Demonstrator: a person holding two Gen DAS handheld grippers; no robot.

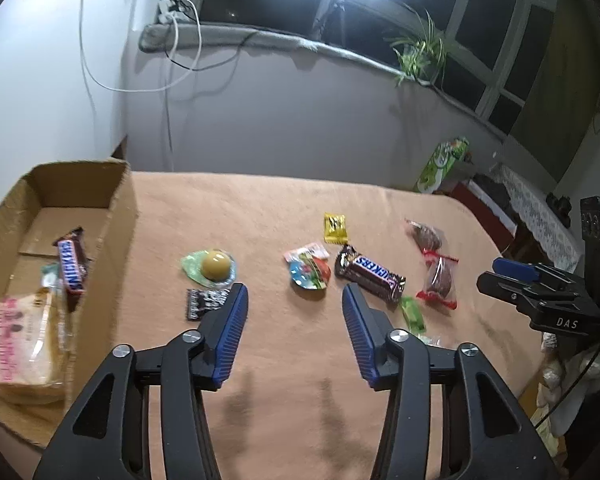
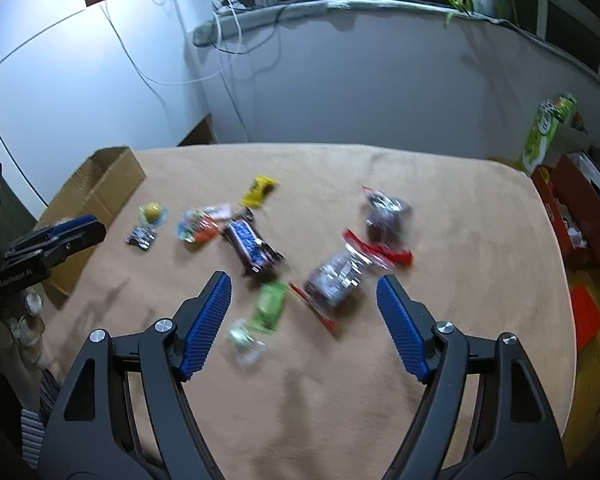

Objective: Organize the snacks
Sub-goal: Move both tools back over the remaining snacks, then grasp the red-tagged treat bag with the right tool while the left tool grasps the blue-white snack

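Spread and empty: left hand-held gripper [image 1: 295, 292], blue ribbed pads apart, nothing between them, above the tan-covered counter [image 1: 300, 400]. Likewise right hand-held gripper [image 2: 304, 280], jaws wider, gripping nothing.

Left of the left hand-held gripper: open cardboard box [image 1: 120, 208], already holding a wrapped bread pack [image 1: 16, 344] and one Snickers bar [image 1: 71, 266].

Just ahead of the right hand-held gripper, roughly between its tips in that blurred view: clear cake pack [image 2: 336, 276] with red ends. Probably light, soft and crushable, with slick film; best pinched across the middle, gently, or by a crimped end.

Ahead and right of the left hand-held gripper: second Snickers bar [image 1: 374, 276]. Looks firm and light with a glossy wrapper; best taken across its narrow width at mid-length.

Straight ahead of the left hand-held gripper: flat gummy pack [image 1: 310, 272]; lies low, so needs a low pinch at an edge.

Ahead and left: jelly cup [image 1: 214, 266], domed, likely slippery; better held by the sides under the rim.

Touching-close beside the left pad: small black sachet [image 1: 204, 302]. Farther ahead: yellow sachet [image 1: 335, 227]. Just right of the right pad: green candy [image 1: 412, 312]. All thin, nearly weightless, apt to slide on cloth.
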